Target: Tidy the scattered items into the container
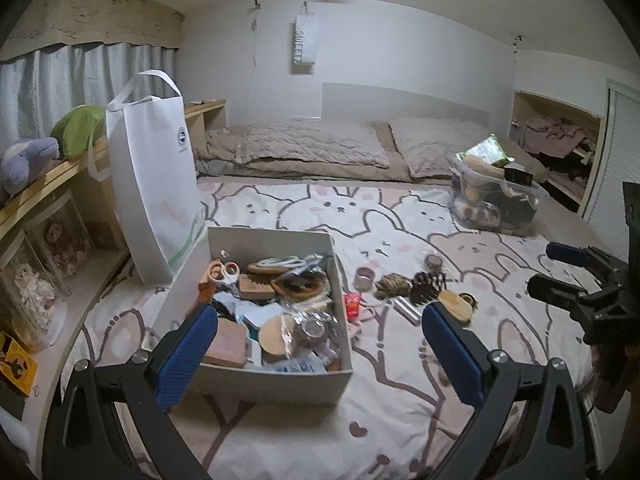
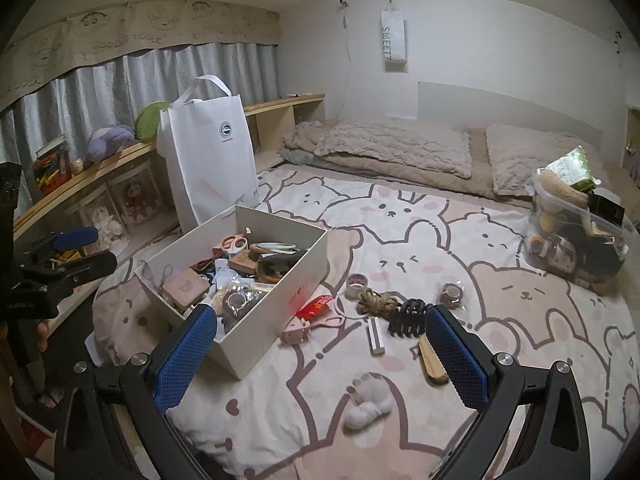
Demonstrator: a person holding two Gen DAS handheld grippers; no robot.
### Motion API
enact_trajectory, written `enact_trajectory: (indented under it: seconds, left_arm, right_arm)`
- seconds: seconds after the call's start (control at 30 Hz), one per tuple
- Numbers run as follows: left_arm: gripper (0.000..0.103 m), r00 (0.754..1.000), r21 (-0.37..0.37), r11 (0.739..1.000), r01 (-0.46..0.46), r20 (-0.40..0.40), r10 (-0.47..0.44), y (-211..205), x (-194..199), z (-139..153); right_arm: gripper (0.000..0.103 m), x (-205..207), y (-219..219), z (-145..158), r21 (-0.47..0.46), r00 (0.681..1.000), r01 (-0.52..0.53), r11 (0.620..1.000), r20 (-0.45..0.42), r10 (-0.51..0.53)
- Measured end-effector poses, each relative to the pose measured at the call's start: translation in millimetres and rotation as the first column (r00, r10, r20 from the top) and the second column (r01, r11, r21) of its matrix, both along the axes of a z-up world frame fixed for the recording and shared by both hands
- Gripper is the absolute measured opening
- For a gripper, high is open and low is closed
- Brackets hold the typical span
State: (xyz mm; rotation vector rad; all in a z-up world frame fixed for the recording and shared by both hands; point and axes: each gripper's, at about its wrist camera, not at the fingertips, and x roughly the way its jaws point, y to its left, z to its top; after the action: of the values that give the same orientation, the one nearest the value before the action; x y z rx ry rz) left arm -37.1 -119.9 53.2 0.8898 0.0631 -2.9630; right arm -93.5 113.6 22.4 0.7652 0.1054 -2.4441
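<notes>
A white open box [image 1: 272, 236] [image 2: 276, 316] sits on the bunny-print bedspread, holding scissors, wooden pieces and packets. To its right lie loose items: a pale tape roll [image 2: 357, 283], a rope bundle [image 2: 378, 302], a black hair claw [image 2: 408, 316], a red packet [image 2: 316, 306], a pink item [image 2: 296, 332], a wooden brush [image 2: 430, 360] and a white cotton ball [image 2: 370, 400]. My left gripper [image 1: 320, 344] is open and empty, straddling the box's near right corner. My right gripper [image 2: 322, 344] hovers open and empty before the loose items.
A white tote bag [image 1: 156, 184] stands behind the box on the left. A clear plastic bin [image 2: 576, 232] full of things sits far right. A wooden shelf [image 1: 48, 184] with plush toys runs along the left; pillows [image 1: 312, 144] lie at the back.
</notes>
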Motion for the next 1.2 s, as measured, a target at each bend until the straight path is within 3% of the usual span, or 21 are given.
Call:
enact_trajectory:
  seconds: [0.37, 0.57, 1.2]
  left_arm:
    - [0.103, 1.0, 0.01, 1.0, -0.008, -0.002, 0.008, 12, 19, -10]
    - [0.103, 1.0, -0.04, 0.999, -0.013, -0.014, 0.012, 18, 29, -12]
    - [0.103, 1.0, -0.034, 0.999, -0.021, -0.004, 0.021, 19, 40, -21]
  right_arm:
    - [0.103, 22, 8, -3, 0.02, 1.0, 0.005, 1.0, -0.022, -0.005]
    - [0.103, 30, 12, -7, 0.014, 1.0, 0.009, 1.0, -0.02, -0.009]
    - [0.103, 37, 19, -20, 0.02, 0.999, 0.043, 0.999, 0.0, -0.043]
